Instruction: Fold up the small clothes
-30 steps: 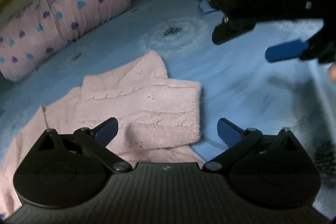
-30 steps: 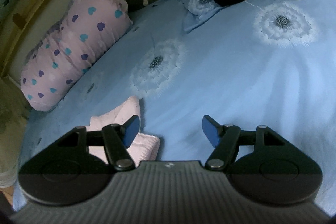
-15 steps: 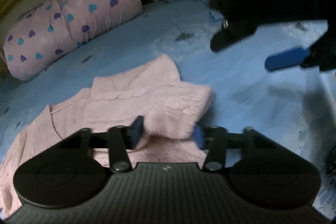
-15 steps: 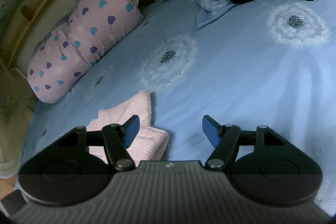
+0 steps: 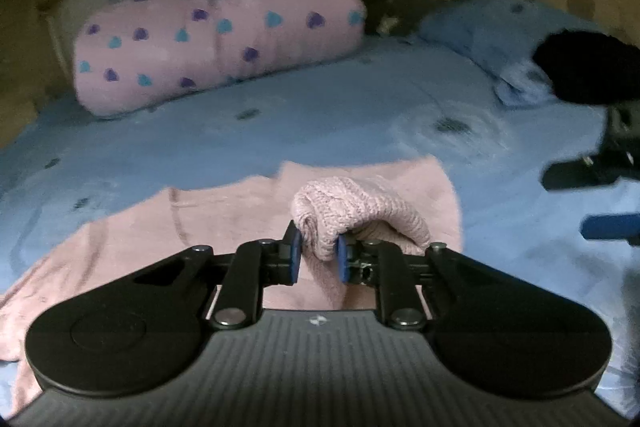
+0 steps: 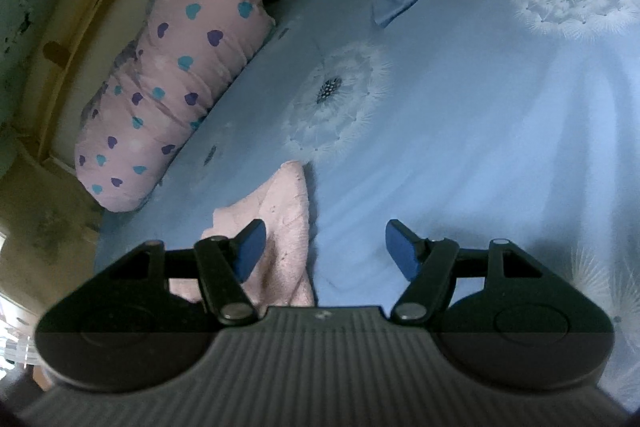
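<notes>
A small pink knitted sweater (image 5: 168,227) lies partly folded on the blue bedsheet (image 5: 280,123). My left gripper (image 5: 318,255) is shut on a bunched fold of the sweater and holds it lifted above the rest of the garment. My right gripper (image 6: 322,247) is open and empty, hovering over the sheet, with the sweater's edge (image 6: 284,211) under its left finger. The right gripper also shows at the right edge of the left wrist view (image 5: 592,199).
A pink pillow with heart print (image 5: 216,39) lies at the far side of the bed, also in the right wrist view (image 6: 168,87). A black garment (image 5: 588,71) and a blue pillow (image 5: 480,31) sit at the back right. A wooden bed frame (image 6: 80,7) runs behind.
My left gripper has closed on the sweater's folded edge and raised it. My right gripper has drawn away to the right and stayed open.
</notes>
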A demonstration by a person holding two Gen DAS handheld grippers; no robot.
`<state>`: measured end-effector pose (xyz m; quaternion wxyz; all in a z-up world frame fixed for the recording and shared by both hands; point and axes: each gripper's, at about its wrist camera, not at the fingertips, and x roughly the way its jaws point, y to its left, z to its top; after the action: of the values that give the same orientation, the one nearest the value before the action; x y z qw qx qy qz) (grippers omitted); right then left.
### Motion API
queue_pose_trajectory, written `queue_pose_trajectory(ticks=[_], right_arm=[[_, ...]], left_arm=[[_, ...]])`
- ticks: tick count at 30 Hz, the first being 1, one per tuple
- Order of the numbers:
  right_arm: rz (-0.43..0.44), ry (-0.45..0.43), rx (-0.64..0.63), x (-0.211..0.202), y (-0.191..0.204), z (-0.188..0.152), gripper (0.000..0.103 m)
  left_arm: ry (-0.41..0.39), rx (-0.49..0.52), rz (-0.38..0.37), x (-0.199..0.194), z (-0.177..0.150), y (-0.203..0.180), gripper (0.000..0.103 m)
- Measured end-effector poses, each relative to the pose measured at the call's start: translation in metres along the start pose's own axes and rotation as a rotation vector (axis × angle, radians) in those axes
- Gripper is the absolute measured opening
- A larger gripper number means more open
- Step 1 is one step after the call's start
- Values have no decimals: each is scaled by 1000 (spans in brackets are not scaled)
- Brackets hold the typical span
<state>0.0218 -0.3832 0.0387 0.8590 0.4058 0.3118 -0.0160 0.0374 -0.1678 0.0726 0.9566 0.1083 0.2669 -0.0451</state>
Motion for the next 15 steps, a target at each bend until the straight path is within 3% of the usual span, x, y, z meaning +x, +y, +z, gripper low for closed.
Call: queue_pose_trajectory(ticks=[9,15], right_arm=[[-4,24,-49,6,6,-4,69],[-22,40,-102,10,14,-9,69]], left_arm=[[-29,-113,106,-20,5,79,21],[89,-193,161,-2,-11,132,22]])
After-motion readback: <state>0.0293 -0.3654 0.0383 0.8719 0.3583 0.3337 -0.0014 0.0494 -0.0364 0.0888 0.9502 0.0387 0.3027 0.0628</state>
